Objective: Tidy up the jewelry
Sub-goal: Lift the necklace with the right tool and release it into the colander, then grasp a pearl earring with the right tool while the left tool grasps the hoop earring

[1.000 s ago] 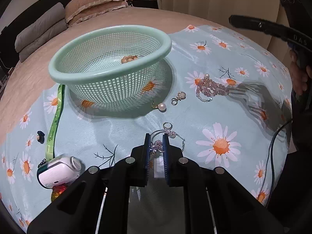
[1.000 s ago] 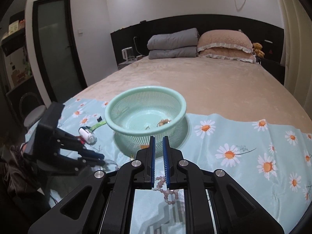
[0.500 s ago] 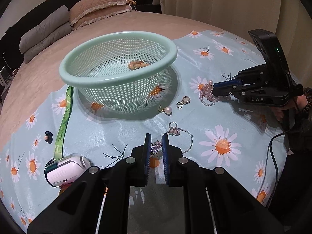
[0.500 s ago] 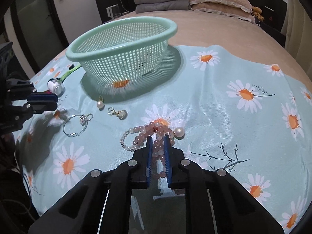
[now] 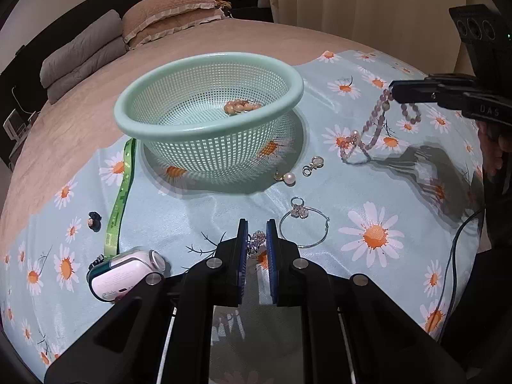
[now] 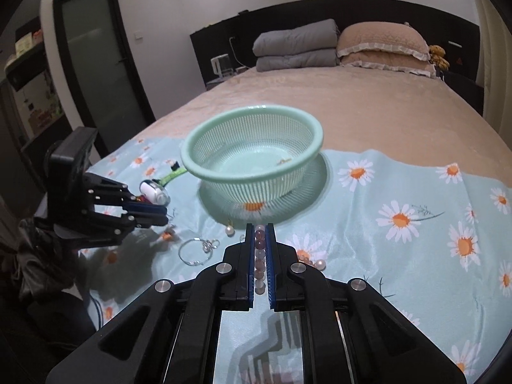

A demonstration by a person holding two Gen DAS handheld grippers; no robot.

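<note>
A mint green mesh basket (image 5: 179, 126) (image 6: 256, 172) stands on the daisy cloth with peach beads (image 5: 241, 107) inside. My right gripper (image 6: 259, 228) (image 5: 392, 91) is shut on a pink bead bracelet (image 5: 371, 124) (image 6: 260, 256) and holds it up, its lower end with a pearl on the cloth. My left gripper (image 5: 256, 227) (image 6: 163, 216) is shut on a small purple crystal piece (image 5: 256, 240), low over the cloth. A silver hoop with a charm (image 5: 304, 224) (image 6: 195, 251), a pearl earring (image 5: 288, 177) (image 6: 229, 230) and a small clasp charm (image 5: 313, 163) lie between basket and grippers.
A white cylindrical device (image 5: 124, 275) lies at the left with a green ribbon (image 5: 120, 192) and a small black item (image 5: 93, 217). A cable (image 5: 454, 256) hangs at the right edge. Pillows (image 6: 380, 44) and folded quilts (image 6: 297, 48) lie at the bed's far end.
My right gripper closed on the pink bead bracelet and lifted it off the cloth, tilting up toward the basket. My left gripper stayed shut on the crystal piece and rose slightly.
</note>
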